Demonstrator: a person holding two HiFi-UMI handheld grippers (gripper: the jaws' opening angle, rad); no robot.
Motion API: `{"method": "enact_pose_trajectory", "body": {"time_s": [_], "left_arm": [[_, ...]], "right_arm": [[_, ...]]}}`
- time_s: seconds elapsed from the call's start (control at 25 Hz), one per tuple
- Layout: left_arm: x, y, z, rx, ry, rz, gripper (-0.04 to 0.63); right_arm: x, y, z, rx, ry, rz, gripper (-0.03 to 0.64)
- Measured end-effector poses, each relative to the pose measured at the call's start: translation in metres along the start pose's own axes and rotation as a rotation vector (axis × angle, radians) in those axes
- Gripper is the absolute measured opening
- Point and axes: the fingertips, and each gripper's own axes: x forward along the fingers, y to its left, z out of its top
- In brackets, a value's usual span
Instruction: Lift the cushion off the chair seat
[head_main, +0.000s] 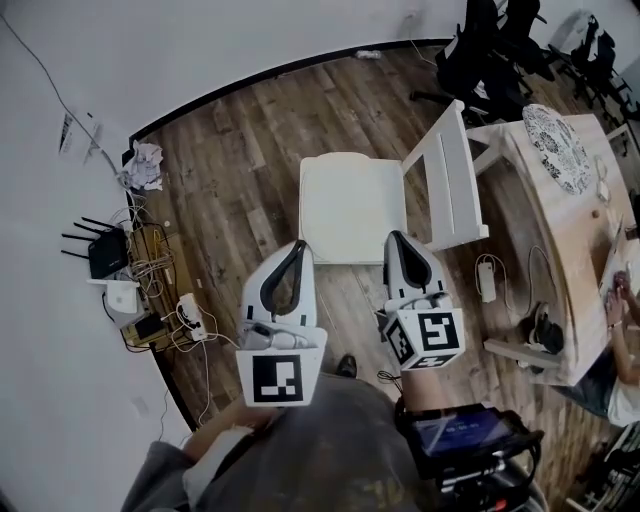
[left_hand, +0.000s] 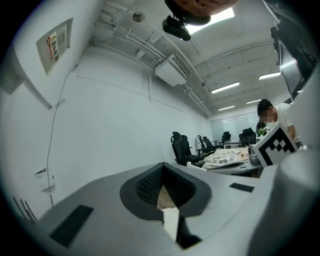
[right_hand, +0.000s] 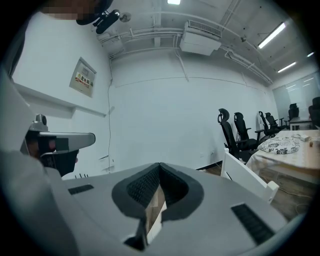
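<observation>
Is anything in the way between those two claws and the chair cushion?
Nothing visible. The left gripper and right gripper, both shut, point at the near edge of the cushion with no object between.

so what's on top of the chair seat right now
A white cushion lies flat on the chair, covering the seat, so the seat surface itself is hidden. Nothing rests on the cushion.

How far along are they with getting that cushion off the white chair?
Nothing looks done yet: the cushion lies flat on the seat of the white chair. In hand: the left gripper and right gripper are by its near edge, jaws together and empty. Left: open, grip the cushion and lift it.
</observation>
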Motion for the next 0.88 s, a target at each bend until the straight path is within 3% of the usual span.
{"method": "enact_pose_trajectory", "body": {"time_s": [0.28, 0.88], "left_arm": [[0.043, 0.058, -0.01, -0.091, 0.002, -0.032, 0.006], [0.103, 0.072, -0.02, -0.072, 0.05, -0.121, 0.006]], "right_arm": [[0.06, 0.004, 0.018, -0.034, 0.012, -0.068, 0.008], [0.104, -0.01, 0.016, -0.03, 0.03, -0.108, 0.008]]}}
